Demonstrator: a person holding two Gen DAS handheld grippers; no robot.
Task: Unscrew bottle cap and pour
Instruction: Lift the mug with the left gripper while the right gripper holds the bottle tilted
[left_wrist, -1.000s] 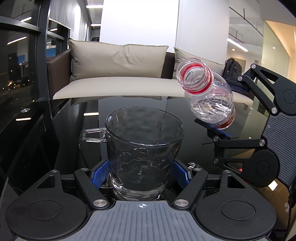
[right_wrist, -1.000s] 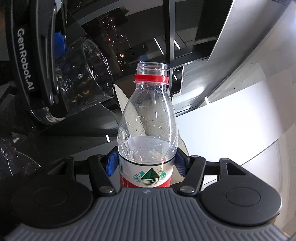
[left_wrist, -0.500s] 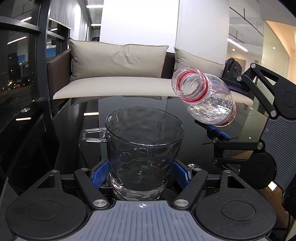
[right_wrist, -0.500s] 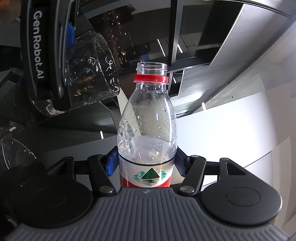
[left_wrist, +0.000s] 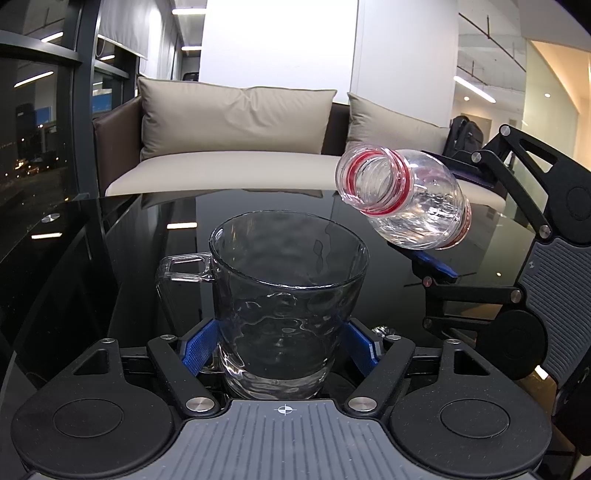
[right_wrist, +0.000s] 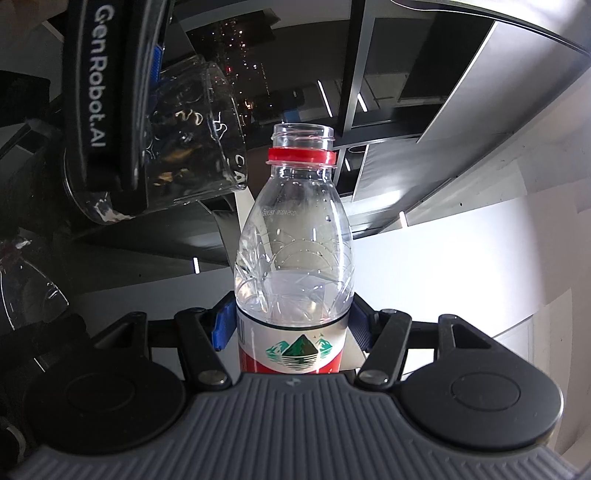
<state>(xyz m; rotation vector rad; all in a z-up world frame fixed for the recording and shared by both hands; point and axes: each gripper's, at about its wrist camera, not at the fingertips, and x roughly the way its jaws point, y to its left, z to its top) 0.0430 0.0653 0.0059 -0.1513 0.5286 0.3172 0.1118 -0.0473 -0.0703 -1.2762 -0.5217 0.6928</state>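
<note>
At the bottom centre of the left wrist view, the left gripper (left_wrist: 283, 343) pinches a glass mug (left_wrist: 286, 295) low on its body, blue pads (left_wrist: 197, 345) pressed against both sides. The mug stands upright on a glossy black table (left_wrist: 110, 266), handle pointing to the left of the frame, and looks empty.

To the upper right of the mug, the bottle (left_wrist: 406, 199) is tipped over, its open mouth with the red neck ring turned toward the camera and just above and right of the mug's rim. The right gripper (left_wrist: 436, 266) clamps it from the right edge of the frame.

From the right wrist view, the right gripper (right_wrist: 291, 325) squeezes the bottle (right_wrist: 293, 258) at its label, fingers (right_wrist: 221, 325) tight on both sides. Water sits in the lower body. The mug (right_wrist: 184, 147) appears at upper left, near the bottle's neck. A beige sofa (left_wrist: 236, 147) lies behind the table.
</note>
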